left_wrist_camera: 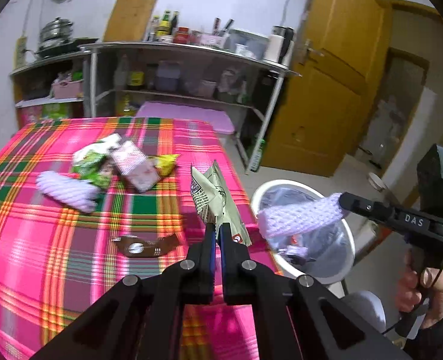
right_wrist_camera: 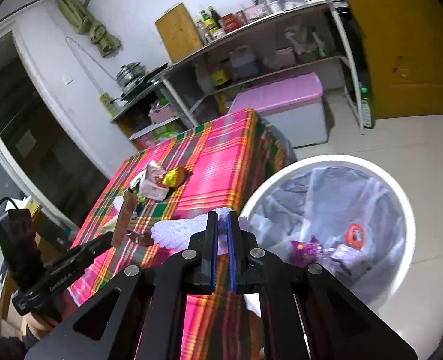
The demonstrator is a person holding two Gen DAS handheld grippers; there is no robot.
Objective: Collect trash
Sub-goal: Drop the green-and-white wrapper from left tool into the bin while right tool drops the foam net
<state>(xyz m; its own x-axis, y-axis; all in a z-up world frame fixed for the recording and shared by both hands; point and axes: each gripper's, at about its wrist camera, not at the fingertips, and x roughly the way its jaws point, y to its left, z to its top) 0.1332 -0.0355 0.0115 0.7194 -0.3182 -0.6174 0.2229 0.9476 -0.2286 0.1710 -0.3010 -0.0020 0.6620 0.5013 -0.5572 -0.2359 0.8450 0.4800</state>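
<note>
Soft lilac foam net (left_wrist_camera: 299, 216), light and squashy, is pinched at its end by the right tongs (right_wrist_camera: 222, 220), while the left tongs (left_wrist_camera: 218, 228) clamp a thin, crinkly wrapper (left_wrist_camera: 212, 198) by its near corner.

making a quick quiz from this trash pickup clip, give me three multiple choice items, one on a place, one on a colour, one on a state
1. Where is the trash bin?
A. on the table
B. on the floor beside the table
C. on the shelf

2. What colour is the foam net held by the right gripper?
A. pale purple
B. orange
C. black

3. What state is the left gripper in?
A. wide open, nothing in it
B. shut on a wrapper
C. resting flat on the table

Answers:
1 B, its white rim stands on the tiled floor next to the plaid tablecloth.
2 A, the netted sleeve looks light lilac.
3 B, its jaws pinch the beige printed wrapper above the table.
</note>
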